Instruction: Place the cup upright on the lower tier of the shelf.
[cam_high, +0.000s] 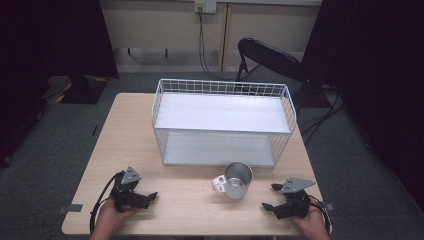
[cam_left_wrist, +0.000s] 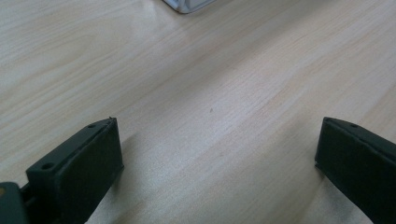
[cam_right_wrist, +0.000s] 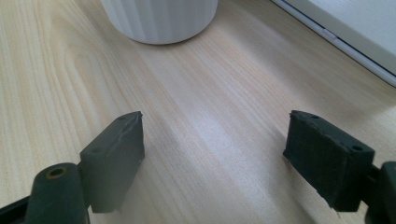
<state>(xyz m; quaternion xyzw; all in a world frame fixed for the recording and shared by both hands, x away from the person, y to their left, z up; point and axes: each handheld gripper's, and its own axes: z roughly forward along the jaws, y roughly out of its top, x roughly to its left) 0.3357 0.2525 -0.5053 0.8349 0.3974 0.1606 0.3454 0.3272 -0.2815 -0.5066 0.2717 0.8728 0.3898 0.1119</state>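
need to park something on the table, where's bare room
Bare wood lies left of the wire shelf rack, and along the front edge between the left gripper and the steel mug. It is crowded between mug, rack and right gripper.

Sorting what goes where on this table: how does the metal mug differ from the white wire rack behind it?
The mug is small, solid-walled shiny metal; the rack is far larger, white, with open wire-grid sides. The mug is one open cup with a side handle; the rack has two flat shelves, upper and lower, both bare. The mug stands near the table's front edge between the two grippers; the rack sits farther back. Both stand upright on the table, untouched.
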